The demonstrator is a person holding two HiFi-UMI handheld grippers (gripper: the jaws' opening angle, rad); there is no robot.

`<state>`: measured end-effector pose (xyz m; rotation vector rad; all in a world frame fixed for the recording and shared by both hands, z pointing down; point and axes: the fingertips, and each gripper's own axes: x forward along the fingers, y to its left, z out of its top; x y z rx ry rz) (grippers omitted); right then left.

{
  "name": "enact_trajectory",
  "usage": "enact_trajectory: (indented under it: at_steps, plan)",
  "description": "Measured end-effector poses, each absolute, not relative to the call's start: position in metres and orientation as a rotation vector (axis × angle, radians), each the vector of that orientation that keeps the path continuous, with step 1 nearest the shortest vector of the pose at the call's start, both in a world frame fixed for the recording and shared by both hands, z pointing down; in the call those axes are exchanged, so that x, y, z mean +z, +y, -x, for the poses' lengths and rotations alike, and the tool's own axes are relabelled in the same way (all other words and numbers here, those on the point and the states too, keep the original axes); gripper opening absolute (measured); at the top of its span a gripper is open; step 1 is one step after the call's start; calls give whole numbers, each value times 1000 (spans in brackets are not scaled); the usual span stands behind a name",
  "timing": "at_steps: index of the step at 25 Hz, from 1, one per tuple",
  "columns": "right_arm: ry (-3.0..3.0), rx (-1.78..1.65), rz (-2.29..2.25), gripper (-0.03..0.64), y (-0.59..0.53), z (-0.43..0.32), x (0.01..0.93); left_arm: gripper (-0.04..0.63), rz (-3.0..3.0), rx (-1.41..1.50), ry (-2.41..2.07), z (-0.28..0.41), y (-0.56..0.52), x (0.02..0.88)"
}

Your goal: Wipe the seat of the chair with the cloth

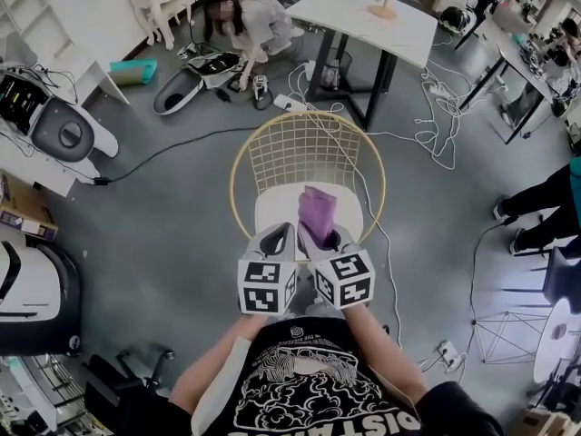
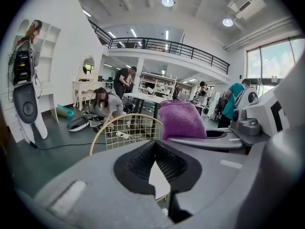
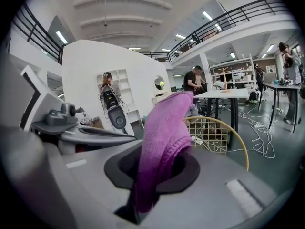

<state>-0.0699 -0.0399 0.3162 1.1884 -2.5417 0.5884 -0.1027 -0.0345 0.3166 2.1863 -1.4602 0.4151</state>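
Right tool pinched the limp, light purple cloth near one end; left tool was closed on nothing.

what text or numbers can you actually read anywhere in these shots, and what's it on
"DIST...": big white letters on the person's black t-shirt, upside down in the head view; the rest is unclear.
Small emblem on the shirt's chest: too small to read.
Marker cubes: square patterns only, no words.
Both gripper views: nothing readable.

Left tongs closed, right tongs clamping cloth, side by side
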Motion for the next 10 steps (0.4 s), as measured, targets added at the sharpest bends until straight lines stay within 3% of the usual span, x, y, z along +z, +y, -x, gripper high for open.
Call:
enact_trajectory:
  at_steps: [10]
  plan:
    - [-2561, 604, -1127, 58, -21, 56, 343, 0, -2143, 434, -1487, 87, -15, 346]
